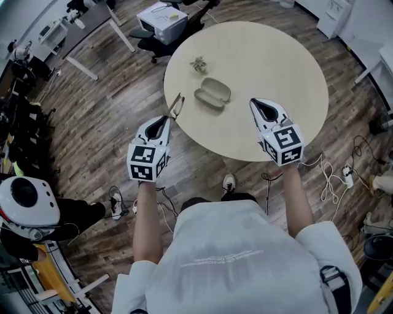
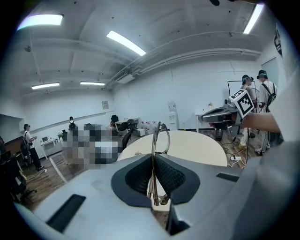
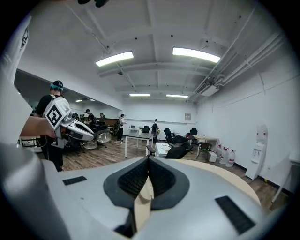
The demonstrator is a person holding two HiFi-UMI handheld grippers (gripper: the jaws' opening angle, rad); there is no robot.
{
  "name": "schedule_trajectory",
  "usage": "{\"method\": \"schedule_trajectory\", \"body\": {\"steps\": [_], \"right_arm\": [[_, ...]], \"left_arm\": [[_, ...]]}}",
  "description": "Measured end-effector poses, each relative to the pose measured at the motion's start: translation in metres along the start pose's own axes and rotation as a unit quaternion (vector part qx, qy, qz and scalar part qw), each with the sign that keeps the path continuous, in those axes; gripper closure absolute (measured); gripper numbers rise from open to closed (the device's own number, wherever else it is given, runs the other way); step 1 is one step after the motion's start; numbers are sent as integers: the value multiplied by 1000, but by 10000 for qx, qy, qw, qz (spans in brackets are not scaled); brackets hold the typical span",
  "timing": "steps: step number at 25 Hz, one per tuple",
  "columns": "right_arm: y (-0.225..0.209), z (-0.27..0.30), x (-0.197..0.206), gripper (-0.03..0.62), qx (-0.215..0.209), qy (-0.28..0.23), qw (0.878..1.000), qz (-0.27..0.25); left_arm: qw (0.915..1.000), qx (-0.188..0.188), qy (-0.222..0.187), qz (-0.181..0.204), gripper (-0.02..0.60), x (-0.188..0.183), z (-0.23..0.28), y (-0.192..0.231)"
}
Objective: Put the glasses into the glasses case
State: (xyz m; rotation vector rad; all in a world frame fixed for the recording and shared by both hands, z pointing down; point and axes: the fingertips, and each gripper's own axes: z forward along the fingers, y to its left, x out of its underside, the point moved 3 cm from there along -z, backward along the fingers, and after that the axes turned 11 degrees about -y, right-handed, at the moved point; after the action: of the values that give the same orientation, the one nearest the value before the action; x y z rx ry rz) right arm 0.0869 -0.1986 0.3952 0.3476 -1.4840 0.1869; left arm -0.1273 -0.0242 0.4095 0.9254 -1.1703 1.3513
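A thin-framed pair of glasses (image 1: 177, 105) is folded and stands on edge between the jaws of my left gripper (image 1: 166, 119), which is shut on it just off the table's near-left edge. In the left gripper view the glasses (image 2: 160, 138) stick up out of the shut left gripper (image 2: 153, 158). The grey-beige glasses case (image 1: 212, 94) lies closed on the round table (image 1: 270, 61), right of and beyond the glasses. My right gripper (image 1: 263, 108) hovers over the table's near right, shut with nothing in it; the right gripper view shows the right gripper (image 3: 148, 161) with its pads touching.
A small metallic object (image 1: 198, 63) lies on the table beyond the case. Office chairs and a white box (image 1: 162, 18) stand behind the table. Cables and a power strip (image 1: 345, 172) lie on the floor at the right. People stand around the room.
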Motion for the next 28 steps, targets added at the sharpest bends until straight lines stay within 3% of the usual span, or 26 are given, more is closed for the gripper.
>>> {"method": "schedule_trajectory", "body": {"steps": [10, 15, 22, 28], "right_arm": [[-22, 23, 30, 592, -25, 319, 9987, 397], [-36, 46, 36, 592, 297, 362, 9982, 362], [-49, 81, 51, 592, 877, 533, 9926, 643], [-43, 103, 72, 592, 1384, 878, 9825, 890]], "left_arm": [[9998, 144, 134, 42, 555, 11, 59, 21], [9989, 430, 197, -5, 555, 24, 100, 41], [9921, 1214, 290, 103, 555, 41, 168, 80], [9736, 2207, 443, 380, 555, 55, 227, 93]]}}
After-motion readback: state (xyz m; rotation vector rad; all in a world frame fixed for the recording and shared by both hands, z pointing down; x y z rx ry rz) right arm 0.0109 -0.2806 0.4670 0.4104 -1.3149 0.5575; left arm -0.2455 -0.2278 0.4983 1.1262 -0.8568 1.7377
